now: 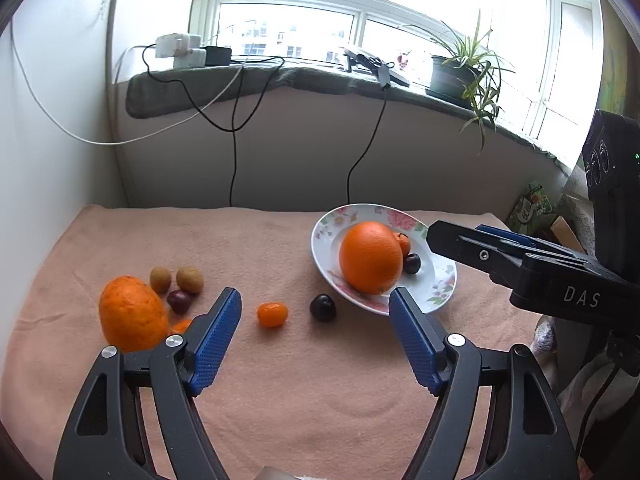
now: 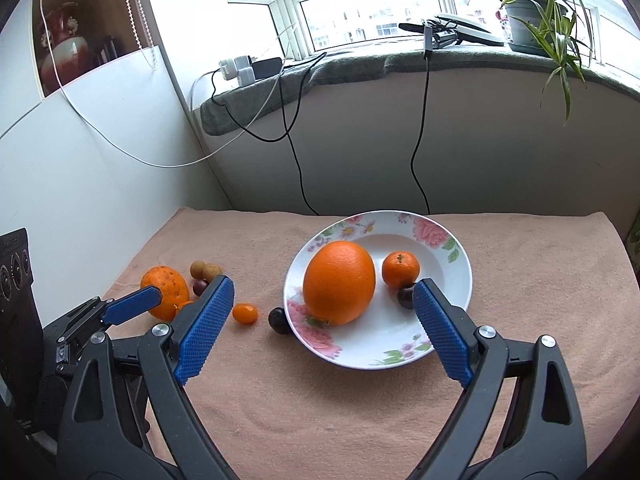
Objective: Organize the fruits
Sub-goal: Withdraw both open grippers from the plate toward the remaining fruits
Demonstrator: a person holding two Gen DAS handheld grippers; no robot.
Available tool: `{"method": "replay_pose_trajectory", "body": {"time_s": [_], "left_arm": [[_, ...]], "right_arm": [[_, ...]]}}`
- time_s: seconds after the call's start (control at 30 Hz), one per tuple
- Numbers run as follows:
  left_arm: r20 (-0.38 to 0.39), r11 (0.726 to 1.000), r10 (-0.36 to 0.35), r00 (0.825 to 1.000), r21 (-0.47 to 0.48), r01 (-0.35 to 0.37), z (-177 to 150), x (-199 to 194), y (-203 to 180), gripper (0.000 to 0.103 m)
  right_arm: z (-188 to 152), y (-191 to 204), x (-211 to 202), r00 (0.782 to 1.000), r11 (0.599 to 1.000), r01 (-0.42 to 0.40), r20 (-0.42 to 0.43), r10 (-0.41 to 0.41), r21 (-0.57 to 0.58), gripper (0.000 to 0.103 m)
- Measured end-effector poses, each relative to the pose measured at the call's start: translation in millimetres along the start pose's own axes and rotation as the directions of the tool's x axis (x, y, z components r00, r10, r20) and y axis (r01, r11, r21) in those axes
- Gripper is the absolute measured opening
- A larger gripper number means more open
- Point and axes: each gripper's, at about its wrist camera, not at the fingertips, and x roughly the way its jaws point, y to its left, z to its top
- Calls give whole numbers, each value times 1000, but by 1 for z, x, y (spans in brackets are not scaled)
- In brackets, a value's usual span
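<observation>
A flowered white plate (image 2: pixel 448 236) (image 1: pixel 440 280) holds a large orange (image 2: pixel 339 282) (image 1: pixel 371 257), a small tangerine (image 2: pixel 401 269) and a dark plum (image 2: pixel 405 297) (image 1: pixel 412 263). On the pink cloth lie a kumquat (image 1: pixel 272 314) (image 2: pixel 245 313), a dark plum (image 1: pixel 322 307) (image 2: pixel 279 320), a rough orange (image 1: pixel 132 313) (image 2: pixel 165 289), two tan longans (image 1: pixel 189 279) and a reddish plum (image 1: pixel 179 301). My left gripper (image 1: pixel 315 304) is open and empty above the cloth, around the kumquat and plum. My right gripper (image 2: pixel 323 291) is open and empty over the plate's near side.
The pink cloth (image 1: pixel 240 248) covers the table, with a white wall at the left. Black and white cables (image 2: pixel 296 152) hang from the window sill behind. A potted plant (image 2: pixel 536 12) stands on the sill. Packets (image 1: pixel 534 204) lie off the table's right edge.
</observation>
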Motion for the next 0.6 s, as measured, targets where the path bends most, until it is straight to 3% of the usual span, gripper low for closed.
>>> {"method": "replay_pose_trajectory", "body": {"time_s": [0.6], "left_arm": [[-21, 980, 66, 998, -189, -69, -25, -21, 104, 76]], "right_arm": [[5, 54, 33, 990, 992, -128, -57, 127, -14, 94]]}}
